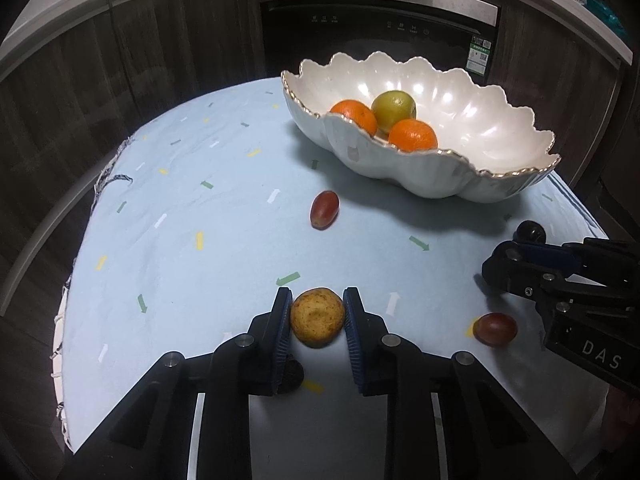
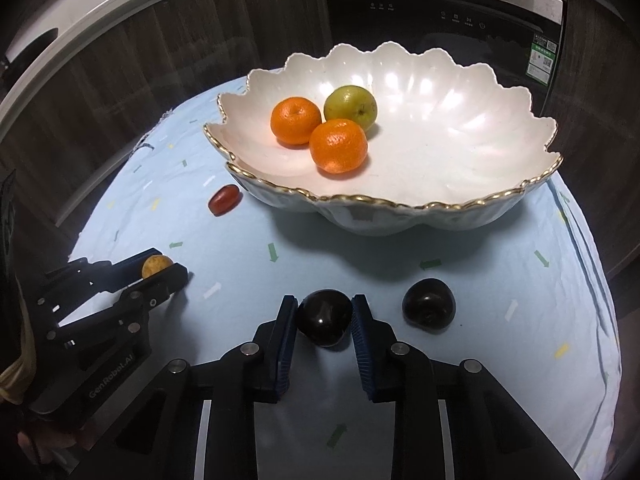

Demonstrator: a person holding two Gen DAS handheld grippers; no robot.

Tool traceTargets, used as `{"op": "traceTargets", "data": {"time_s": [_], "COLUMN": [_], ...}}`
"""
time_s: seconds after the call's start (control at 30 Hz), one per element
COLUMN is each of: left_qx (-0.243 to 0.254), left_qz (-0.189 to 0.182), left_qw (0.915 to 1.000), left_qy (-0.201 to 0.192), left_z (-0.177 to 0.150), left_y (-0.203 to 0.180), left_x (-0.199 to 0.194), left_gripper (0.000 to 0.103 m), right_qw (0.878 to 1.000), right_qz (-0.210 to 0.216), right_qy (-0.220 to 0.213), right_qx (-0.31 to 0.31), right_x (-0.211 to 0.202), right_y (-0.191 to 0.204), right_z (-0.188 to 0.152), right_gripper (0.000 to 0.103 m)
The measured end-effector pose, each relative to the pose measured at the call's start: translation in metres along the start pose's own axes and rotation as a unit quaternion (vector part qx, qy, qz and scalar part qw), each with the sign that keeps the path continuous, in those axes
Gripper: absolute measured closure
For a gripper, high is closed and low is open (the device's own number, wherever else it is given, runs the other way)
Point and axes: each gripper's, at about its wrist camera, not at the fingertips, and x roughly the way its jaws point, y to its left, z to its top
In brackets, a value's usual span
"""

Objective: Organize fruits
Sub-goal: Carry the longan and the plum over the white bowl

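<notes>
In the left wrist view my left gripper (image 1: 316, 300) is shut on a round yellow-brown fruit (image 1: 317, 317) that rests on the pale blue cloth (image 1: 180, 264). Both blue pads touch its sides. The right wrist view shows my right gripper (image 2: 325, 304) shut on a glossy dark plum (image 2: 325, 317), also on the cloth. A second dark plum (image 2: 429, 306) lies just to its right. One red grape (image 1: 325, 209) lies in front of the white scalloped bowl (image 1: 500, 172), another red grape (image 1: 495, 329) beside the right gripper. The bowl holds two oranges (image 2: 338, 145) and a green fruit (image 2: 351, 105).
The cloth covers a small table whose frayed left edge (image 1: 108, 176) drops off to the floor. Dark cabinets and an oven front (image 1: 380, 28) stand behind the bowl. The bowl's right half (image 2: 460, 140) holds nothing.
</notes>
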Motion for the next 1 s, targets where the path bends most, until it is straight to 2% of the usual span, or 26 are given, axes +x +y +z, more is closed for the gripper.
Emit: {"op": "traceTargets", "data": {"time_s": [0.67, 1.0], "left_qx": [0.002, 0.013], "left_qz": [0.017, 0.009], "left_qw": [0.9993, 0.999], "left_qy": [-0.034, -0.042], "left_z": [0.015, 0.034], "left_y": [-0.01, -0.023], "left_x": [-0.049, -0.058], "left_gripper": [0.077, 0.077], "right_qw": [0.998, 0.996], "right_qz": [-0.004, -0.028], "right_qy": [-0.06, -0.086], "right_qx": [0.003, 0.02], "right_x": [-0.048, -0.067], "right_y": [0.0, -0.017], "right_z": [0.012, 0.021], "right_gripper": [0.074, 0.074]}}
